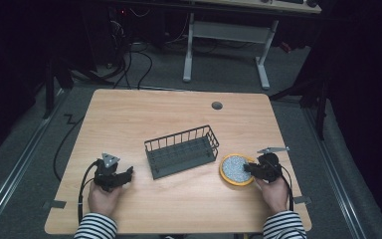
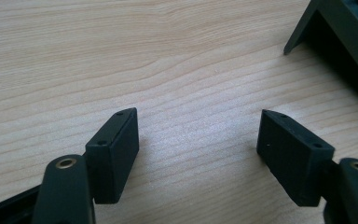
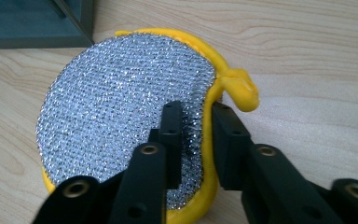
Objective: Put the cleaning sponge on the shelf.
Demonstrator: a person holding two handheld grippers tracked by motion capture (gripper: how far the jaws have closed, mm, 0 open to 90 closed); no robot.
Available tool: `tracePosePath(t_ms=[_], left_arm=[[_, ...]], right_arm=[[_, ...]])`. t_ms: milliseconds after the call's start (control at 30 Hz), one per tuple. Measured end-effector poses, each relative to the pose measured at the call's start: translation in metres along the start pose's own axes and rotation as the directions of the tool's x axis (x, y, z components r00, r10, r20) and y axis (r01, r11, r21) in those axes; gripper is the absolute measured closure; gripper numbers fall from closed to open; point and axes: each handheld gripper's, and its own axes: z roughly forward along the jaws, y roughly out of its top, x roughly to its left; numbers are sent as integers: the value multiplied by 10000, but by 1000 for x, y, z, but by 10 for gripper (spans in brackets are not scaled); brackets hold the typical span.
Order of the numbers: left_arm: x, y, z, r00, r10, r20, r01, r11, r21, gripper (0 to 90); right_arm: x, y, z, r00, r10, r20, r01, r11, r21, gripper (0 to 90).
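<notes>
A round scouring pad [image 1: 235,168] with a silver mesh face and a yellow rim lies on the wooden table [image 1: 179,112], right of a dark wire basket [image 1: 181,151]. My right gripper [image 1: 249,168] is at the pad's right edge. In the right gripper view the pad [image 3: 121,107] is seen close up, with my right gripper [image 3: 198,135] shut on its yellow rim, one jaw on the mesh and one outside. My left gripper [image 1: 128,173] rests on the table left of the basket. Its jaws [image 2: 198,144] stand open over bare wood with nothing between them.
The basket's corner [image 2: 335,28] shows at the upper right of the left gripper view, and its base [image 3: 32,23] lies just beyond the pad. A grey grommet [image 1: 217,105] sits near the table's far edge. Beyond the table stand white desk legs [image 1: 188,50] and floor cables.
</notes>
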Motion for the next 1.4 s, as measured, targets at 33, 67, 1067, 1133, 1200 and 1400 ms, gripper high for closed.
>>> tracePosePath(t_ms=[33,67,1067,1133,1200,1400], left_arm=[[0,0,0,10000,-1,0,1,10000,0,300],[0,0,0,10000,-2,4,2,10000,3,300],[0,0,0,10000,-41,13,41,10000,-6,299],[0,0,0,10000,-45,19,45,10000,-4,299],[0,0,0,10000,-52,21,52,10000,-8,299],[0,0,0,10000,-39,-1,39,10000,-5,299]], right_arm=[[1,0,0,10000,-70,32,70,10000,-33,790],[1,0,0,9999,-104,23,104,9999,-57,797],[5,24,-56,9969,-746,-262,684,9799,-1876,819],[4,27,-60,9968,-730,-323,653,9786,-1953,819],[3,29,-62,9971,-643,-413,545,9770,-2059,819],[1,38,-71,9969,-615,-484,489,9727,-2269,818]])
